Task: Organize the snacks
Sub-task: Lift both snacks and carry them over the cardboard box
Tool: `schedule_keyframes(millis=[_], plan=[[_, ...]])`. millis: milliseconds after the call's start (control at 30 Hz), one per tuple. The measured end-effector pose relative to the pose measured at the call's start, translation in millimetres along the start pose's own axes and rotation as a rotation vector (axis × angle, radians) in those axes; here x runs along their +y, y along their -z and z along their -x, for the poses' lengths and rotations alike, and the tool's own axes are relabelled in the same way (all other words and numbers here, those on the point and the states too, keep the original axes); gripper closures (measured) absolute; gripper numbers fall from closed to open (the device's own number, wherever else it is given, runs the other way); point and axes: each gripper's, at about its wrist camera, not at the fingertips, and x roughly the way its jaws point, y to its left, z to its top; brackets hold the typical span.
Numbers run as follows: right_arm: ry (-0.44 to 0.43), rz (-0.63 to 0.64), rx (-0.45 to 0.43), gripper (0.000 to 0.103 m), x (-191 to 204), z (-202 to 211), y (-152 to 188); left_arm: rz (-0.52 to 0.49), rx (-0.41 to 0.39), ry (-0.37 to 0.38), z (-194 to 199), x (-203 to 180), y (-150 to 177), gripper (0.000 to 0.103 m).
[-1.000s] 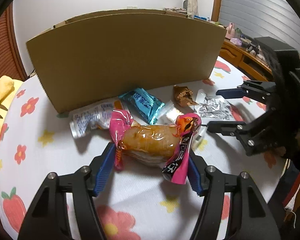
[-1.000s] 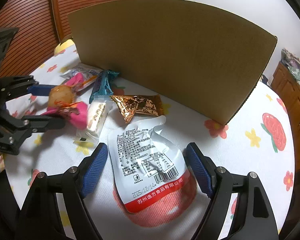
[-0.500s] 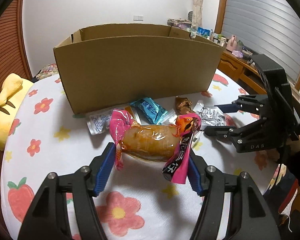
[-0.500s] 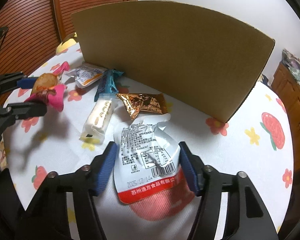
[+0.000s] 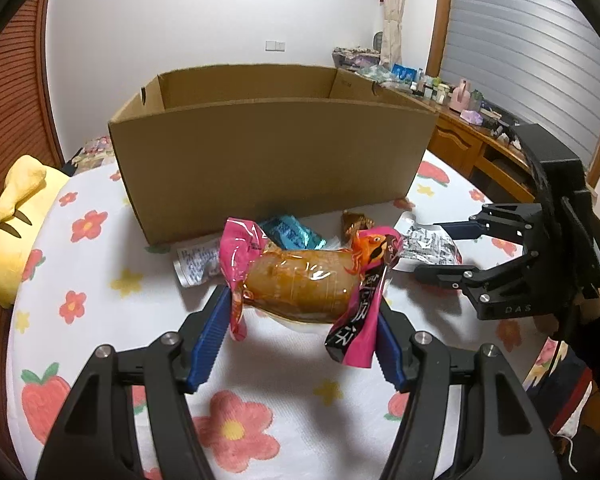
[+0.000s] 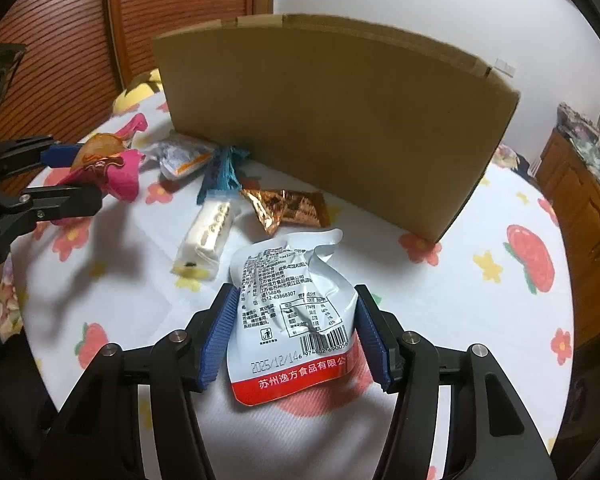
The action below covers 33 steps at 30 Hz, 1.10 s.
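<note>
My left gripper point(image 5: 302, 336) is shut on a pink-wrapped snack point(image 5: 306, 284) with brown food inside and holds it above the table, in front of the open cardboard box point(image 5: 268, 156). It also shows at the left of the right wrist view point(image 6: 104, 168). My right gripper point(image 6: 294, 334) is shut on a white pouch point(image 6: 290, 312) with a red bottom band, lifted slightly off the cloth. On the table lie a white bar point(image 6: 206, 236), a gold wrapper point(image 6: 292, 210), a blue wrapper point(image 6: 220, 174) and a white-orange packet point(image 6: 180, 158).
The table has a white cloth point(image 5: 100, 320) with flowers and strawberries. A yellow plush point(image 5: 8, 232) lies at the left edge. A wooden cabinet point(image 5: 480, 152) with small items stands behind on the right. The box wall point(image 6: 340, 128) rises right behind the snacks.
My left gripper has lifted the pink snack and pulled back, so the box's open top shows. My right gripper has closed on the white pouch and raised it slightly.
</note>
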Motion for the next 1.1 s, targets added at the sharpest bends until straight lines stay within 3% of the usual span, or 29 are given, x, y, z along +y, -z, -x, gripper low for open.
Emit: schedule_keyframes(millis=[567, 1100], plan=[[0.009, -0.003, -0.19, 0.043, -2, 69, -47, -0.021, -0.138, -0.02, 38, 2, -55, 0.037], [0.003, -0.053, -0.287, 0.042, -43, 64, -118, -0.051, -0.164, -0.057, 4, 18, -131, 0.037]])
